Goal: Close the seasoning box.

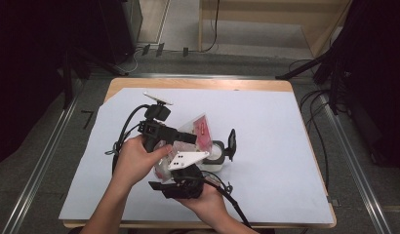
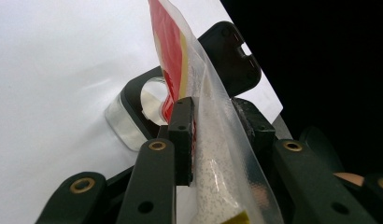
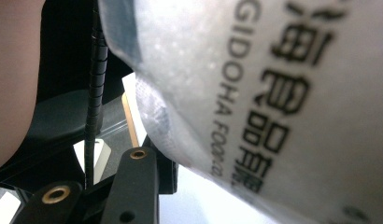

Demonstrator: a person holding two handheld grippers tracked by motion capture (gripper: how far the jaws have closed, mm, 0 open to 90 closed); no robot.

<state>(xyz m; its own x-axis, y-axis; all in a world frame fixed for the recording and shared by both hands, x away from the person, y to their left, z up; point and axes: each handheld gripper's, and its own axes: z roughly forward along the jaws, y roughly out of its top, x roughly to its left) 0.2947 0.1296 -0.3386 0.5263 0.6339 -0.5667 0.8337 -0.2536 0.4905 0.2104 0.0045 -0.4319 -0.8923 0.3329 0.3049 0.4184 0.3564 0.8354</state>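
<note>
A clear plastic bag (image 1: 200, 129) with a red label and white granules hangs tilted over a clear container (image 1: 216, 155) whose black lid (image 1: 231, 141) stands flipped open. My left gripper (image 1: 190, 139) is shut on the bag (image 2: 217, 140) near its upper end, its pads (image 2: 182, 135) pinching the film just above the container (image 2: 133, 116) and lid (image 2: 231, 56). My right gripper (image 1: 178, 173) holds the bag's full lower end from the near side. In the right gripper view the printed bag (image 3: 273, 93) presses against one finger (image 3: 138, 172) and hides the other.
A sheet of white paper (image 1: 276, 126) covers the wooden table (image 1: 198, 84). Both hands sit close together at the near left of the sheet. Cables (image 1: 320, 122) lie on the floor to the right of the table.
</note>
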